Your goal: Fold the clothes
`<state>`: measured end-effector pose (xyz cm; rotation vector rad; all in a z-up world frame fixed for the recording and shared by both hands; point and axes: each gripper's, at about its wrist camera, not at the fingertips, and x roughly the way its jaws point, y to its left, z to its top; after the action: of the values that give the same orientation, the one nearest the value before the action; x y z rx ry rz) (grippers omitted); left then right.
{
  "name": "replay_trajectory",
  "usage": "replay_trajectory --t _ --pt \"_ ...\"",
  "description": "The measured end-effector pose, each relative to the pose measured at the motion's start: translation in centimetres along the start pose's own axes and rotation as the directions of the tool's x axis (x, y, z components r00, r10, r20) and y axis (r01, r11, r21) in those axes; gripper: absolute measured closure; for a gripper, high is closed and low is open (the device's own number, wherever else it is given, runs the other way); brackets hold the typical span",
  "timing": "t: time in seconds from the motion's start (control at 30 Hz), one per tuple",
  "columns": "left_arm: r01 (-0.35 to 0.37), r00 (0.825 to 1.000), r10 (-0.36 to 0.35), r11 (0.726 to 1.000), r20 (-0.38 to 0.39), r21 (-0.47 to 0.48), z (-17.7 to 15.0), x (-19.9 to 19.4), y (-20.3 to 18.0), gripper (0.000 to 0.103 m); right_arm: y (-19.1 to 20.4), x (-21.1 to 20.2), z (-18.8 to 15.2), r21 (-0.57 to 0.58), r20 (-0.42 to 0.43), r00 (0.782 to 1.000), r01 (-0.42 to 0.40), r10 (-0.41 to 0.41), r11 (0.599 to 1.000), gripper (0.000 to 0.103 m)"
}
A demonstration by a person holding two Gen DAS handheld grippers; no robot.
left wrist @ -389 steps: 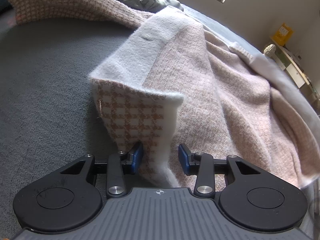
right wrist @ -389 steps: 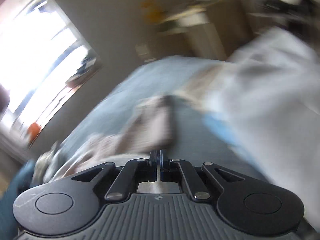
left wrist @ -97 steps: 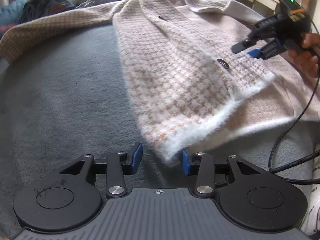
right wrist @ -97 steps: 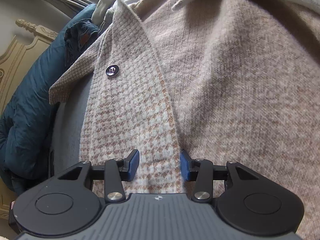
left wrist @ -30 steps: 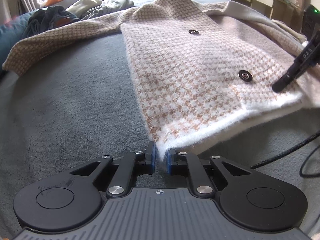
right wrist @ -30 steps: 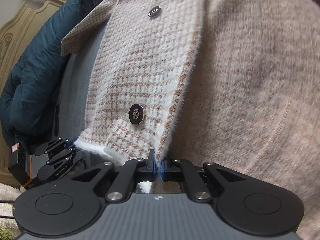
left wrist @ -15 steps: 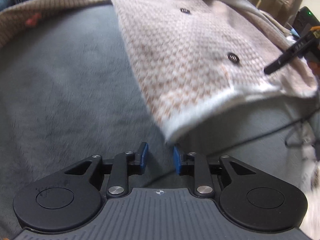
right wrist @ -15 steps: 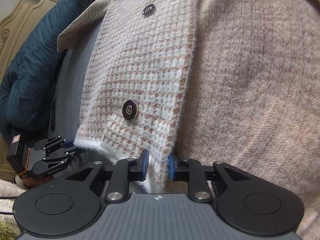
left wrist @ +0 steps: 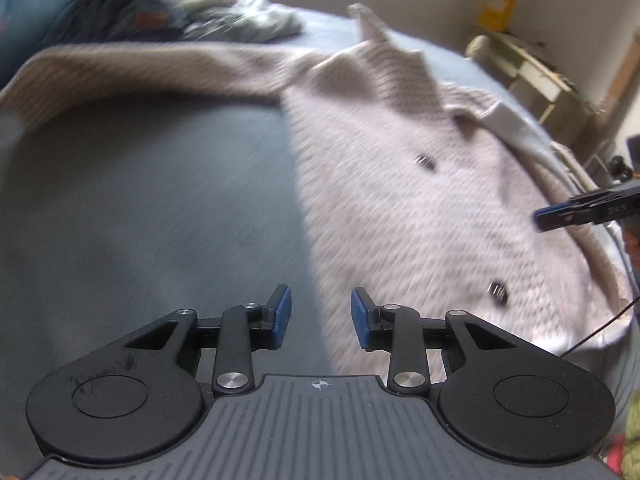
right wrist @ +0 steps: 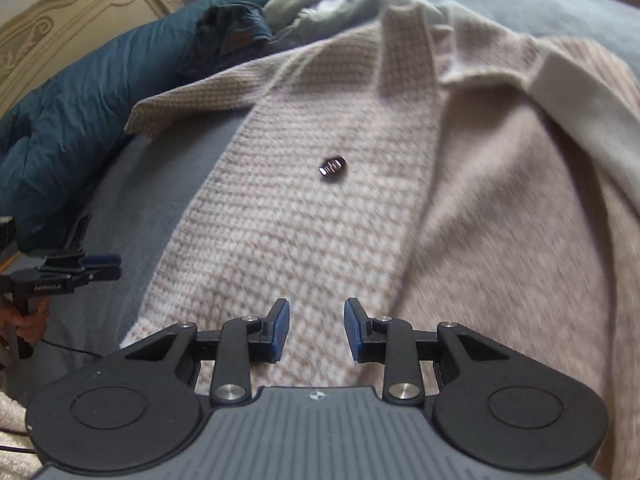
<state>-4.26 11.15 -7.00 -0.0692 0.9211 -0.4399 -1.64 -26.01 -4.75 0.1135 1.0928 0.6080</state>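
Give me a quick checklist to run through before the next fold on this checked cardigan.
1. Left gripper free of cloth: ok, its fingers are opening with nothing between them.
2. Right gripper free of cloth: ok, open above the cardigan, nothing pinched.
3. Buttoned front panel laid flat over the body: ok.
4. Sleeve folded in: not ok, it lies stretched out across the grey blanket.
5. Collar flat: cannot tell, blurred.
6. Clothes pile clear of the cardigan: cannot tell.

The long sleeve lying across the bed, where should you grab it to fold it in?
Probably at the sleeve's far cuff end, coming from above with the left gripper, whose jaws are opening and empty. The sleeve lies flat and stretched away from the checked cardigan, so its end edge can be pinched.
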Motion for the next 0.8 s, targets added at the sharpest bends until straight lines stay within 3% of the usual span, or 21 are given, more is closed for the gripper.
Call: replay_trajectory --t 0.2,0.3,0.43,0.57,0.7,0.8 --pt "0.041 0.999 -0.043 0.996 0.024 0.080 2.8 5.1 -2.9 0.070 0.6 1.5 2.6 -0.116 0.027 0.991 0.131 -0.129 0.985 0.071" --pt "0.043 0.999 -0.045 0.996 0.021 0.081 3.8 7.5 -3.3 0.070 -0.5 1.9 4.6 -0.153 0.077 0.971 0.235 -0.225 0.960 0.071" --pt "0.041 0.999 -0.043 0.996 0.018 0.074 4.3 9.7 -3.5 0.070 -3.7 3.2 7.8 -0.122 0.152 0.940 0.326 -0.307 0.937 0.071" --pt "0.037 0.999 -0.039 0.997 0.023 0.067 4.1 10.7 -3.4 0.070 -6.9 5.9 9.9 -0.102 0.158 0.909 0.404 -0.387 0.909 0.071" --pt "0.031 0.999 -0.034 0.996 0.036 0.082 3.9 11.0 -3.4 0.069 -9.9 9.4 10.7 -0.062 0.134 0.897 0.433 -0.422 0.899 0.073" --pt "0.029 0.999 -0.032 0.996 0.038 0.081 3.8 11.2 -3.5 0.069 -11.1 10.9 11.5 -0.050 0.191 0.882 0.447 -0.430 0.893 0.073"
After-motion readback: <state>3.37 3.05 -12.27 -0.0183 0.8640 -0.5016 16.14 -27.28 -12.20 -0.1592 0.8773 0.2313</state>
